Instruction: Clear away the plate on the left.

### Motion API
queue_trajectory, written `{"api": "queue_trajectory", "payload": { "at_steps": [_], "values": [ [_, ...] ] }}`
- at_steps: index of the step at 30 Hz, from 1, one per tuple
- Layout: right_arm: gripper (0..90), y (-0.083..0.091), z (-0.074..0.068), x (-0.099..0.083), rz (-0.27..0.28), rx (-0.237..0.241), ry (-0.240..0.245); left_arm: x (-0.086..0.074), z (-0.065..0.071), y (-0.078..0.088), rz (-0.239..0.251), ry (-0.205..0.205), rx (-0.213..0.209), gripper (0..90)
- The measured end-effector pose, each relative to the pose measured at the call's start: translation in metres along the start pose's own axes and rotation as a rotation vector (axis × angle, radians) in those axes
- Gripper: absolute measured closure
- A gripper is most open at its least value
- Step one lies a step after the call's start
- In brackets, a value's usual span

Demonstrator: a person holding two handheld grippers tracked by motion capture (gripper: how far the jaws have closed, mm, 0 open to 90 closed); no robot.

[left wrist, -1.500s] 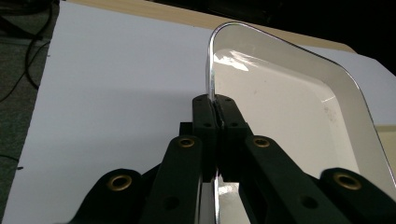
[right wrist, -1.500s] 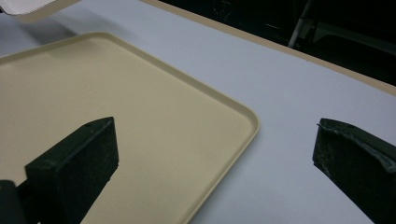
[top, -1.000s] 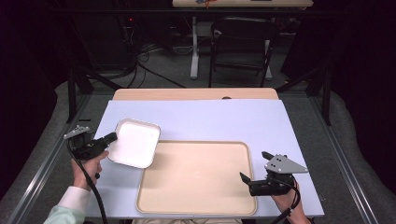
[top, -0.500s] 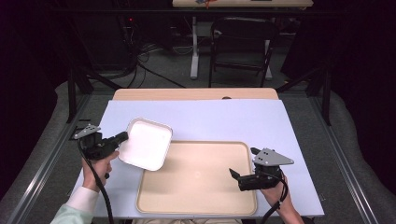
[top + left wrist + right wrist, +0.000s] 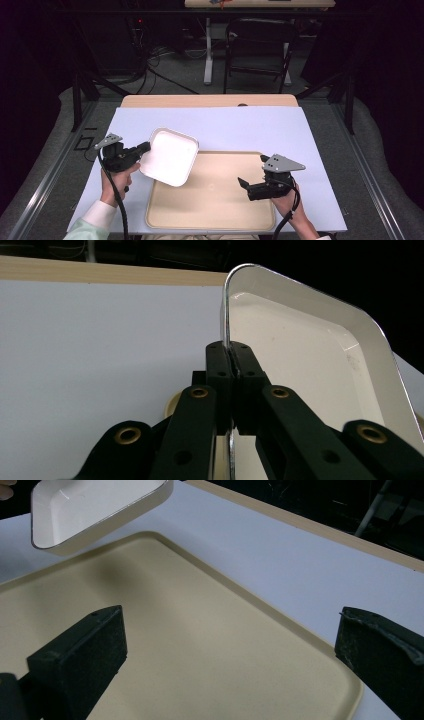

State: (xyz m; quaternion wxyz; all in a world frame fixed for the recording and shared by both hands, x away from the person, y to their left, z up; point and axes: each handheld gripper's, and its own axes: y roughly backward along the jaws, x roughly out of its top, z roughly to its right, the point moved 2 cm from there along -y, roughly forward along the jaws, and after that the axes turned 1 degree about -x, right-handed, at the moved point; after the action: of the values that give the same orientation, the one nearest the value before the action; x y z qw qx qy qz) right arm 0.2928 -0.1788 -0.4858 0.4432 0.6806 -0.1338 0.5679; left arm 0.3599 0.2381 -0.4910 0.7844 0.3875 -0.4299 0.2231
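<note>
Dish: we hold the white square dish (image 5: 169, 156) by its near-left rim, lifted off the table (image 5: 310, 135) and tilted, its far corner toward one o'clock in the high view.
Left gripper: our left gripper (image 5: 141, 148) is clamped on the dish rim; in the left gripper view the two pads (image 5: 218, 365) press on the thin metal edge with no gap.
Right gripper: our right gripper (image 5: 244, 184) hangs over the right half of the beige tray (image 5: 215, 210) with its jaws wide apart and nothing between them; the right gripper view looks across bare tray (image 5: 210, 645) between the two pads (image 5: 95, 640).
What changed: a second ago the dish sat farther to nine o'clock, clear of the tray; it has travelled toward three o'clock, and its lower corner now overlaps the tray's far-left corner. The right gripper has drifted inward, toward ten o'clock, over the tray.
Meaning: we judge that the dish is being carried onto the tray and is about halfway there.
Next: we expect to bring it to the tray's middle, level it, then let go.
</note>
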Motion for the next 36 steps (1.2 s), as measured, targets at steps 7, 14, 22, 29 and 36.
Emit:
{"api": "queue_trajectory", "payload": {
  "at_steps": [7, 14, 22, 29, 36],
  "values": [
    [0.0, -0.012, -0.008, 0.006, -0.017, 0.026, 0.002, 0.000, 0.012, -0.008, -0.005, -0.011, -0.018, 88.2],
    [0.9, -0.023, -0.017, 0.012, -0.025, 0.060, 0.005, 0.000, 0.021, -0.017, -0.008, -0.018, -0.031, 88.2],
    [4.5, -0.033, -0.025, 0.017, -0.039, 0.072, -0.003, -0.001, 0.032, -0.025, 0.003, -0.017, -0.044, 88.2],
    [12.2, -0.043, -0.033, 0.024, -0.032, 0.081, -0.012, -0.003, 0.041, -0.031, 0.002, -0.022, -0.058, 88.2],
    [15.3, -0.054, -0.036, 0.027, -0.047, 0.109, -0.038, -0.004, 0.049, -0.036, 0.008, -0.025, -0.063, 88.2]
  ]
}}
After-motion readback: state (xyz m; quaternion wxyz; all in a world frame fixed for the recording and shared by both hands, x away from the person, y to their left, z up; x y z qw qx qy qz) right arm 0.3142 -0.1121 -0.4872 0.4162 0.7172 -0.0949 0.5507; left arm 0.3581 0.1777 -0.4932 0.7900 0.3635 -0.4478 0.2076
